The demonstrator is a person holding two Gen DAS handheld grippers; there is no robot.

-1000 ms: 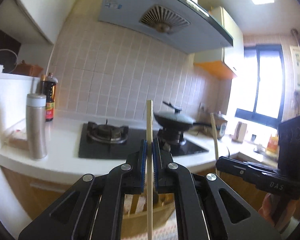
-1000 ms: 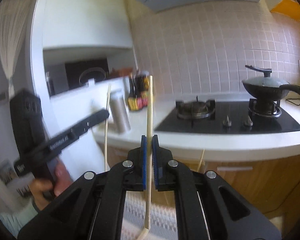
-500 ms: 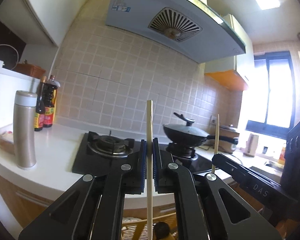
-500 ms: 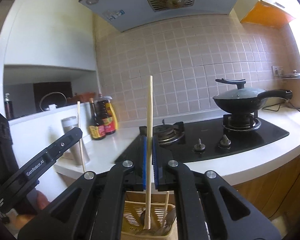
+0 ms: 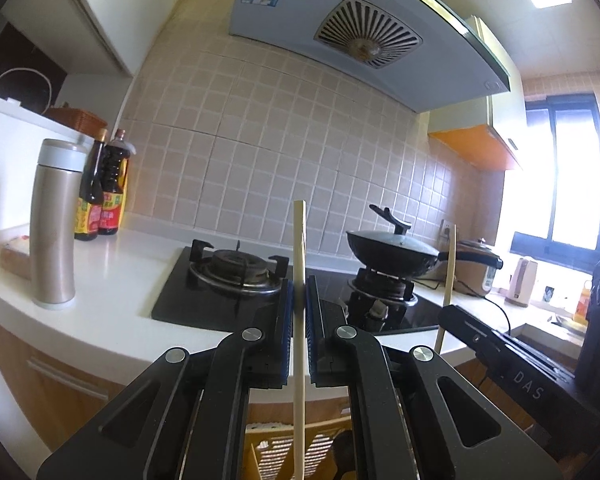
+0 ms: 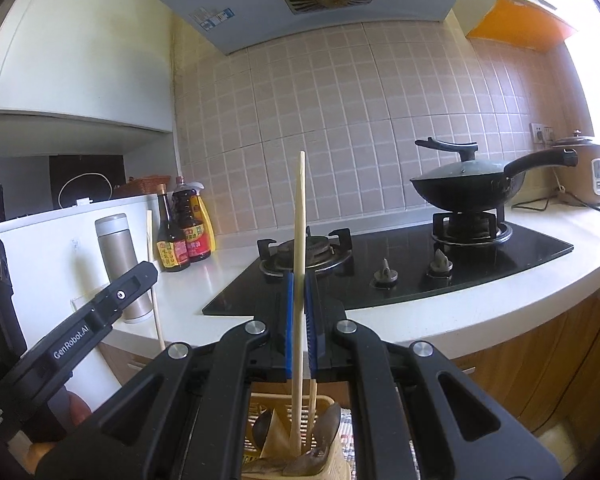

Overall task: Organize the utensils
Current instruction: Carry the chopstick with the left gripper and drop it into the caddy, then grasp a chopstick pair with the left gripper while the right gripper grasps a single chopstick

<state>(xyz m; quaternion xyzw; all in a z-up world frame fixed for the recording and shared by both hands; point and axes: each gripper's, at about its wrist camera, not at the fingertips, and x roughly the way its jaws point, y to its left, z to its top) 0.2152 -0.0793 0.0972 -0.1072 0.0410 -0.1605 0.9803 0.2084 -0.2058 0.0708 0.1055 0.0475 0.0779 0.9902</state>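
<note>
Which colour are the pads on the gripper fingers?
Blue. The pads show best in the right wrist view, pressed against the chopstick.

home kitchen | gas hob (image 6: 388, 268) | range hood (image 5: 364, 40) | tiled wall (image 6: 340, 128) | wok (image 6: 472, 186)

At the bottom centre of the frame the left gripper (image 5: 299, 312) pinches a pale chopstick (image 5: 299, 280) upright between its blue-padded fingers (image 5: 286, 336). Below them, at the bottom edge, a slatted yellow basket (image 5: 276, 452) shows. At lower right the right gripper (image 5: 452, 316) reaches in, holding a second chopstick (image 5: 449, 276) nearly upright. Behind, the white bench (image 5: 112, 280) carries a black gas stove (image 5: 236, 284) with a lidded black wok (image 5: 392, 250) on its right burner. At left stand a metal flask (image 5: 54, 224) and two sauce bottles (image 5: 102, 192).
</note>
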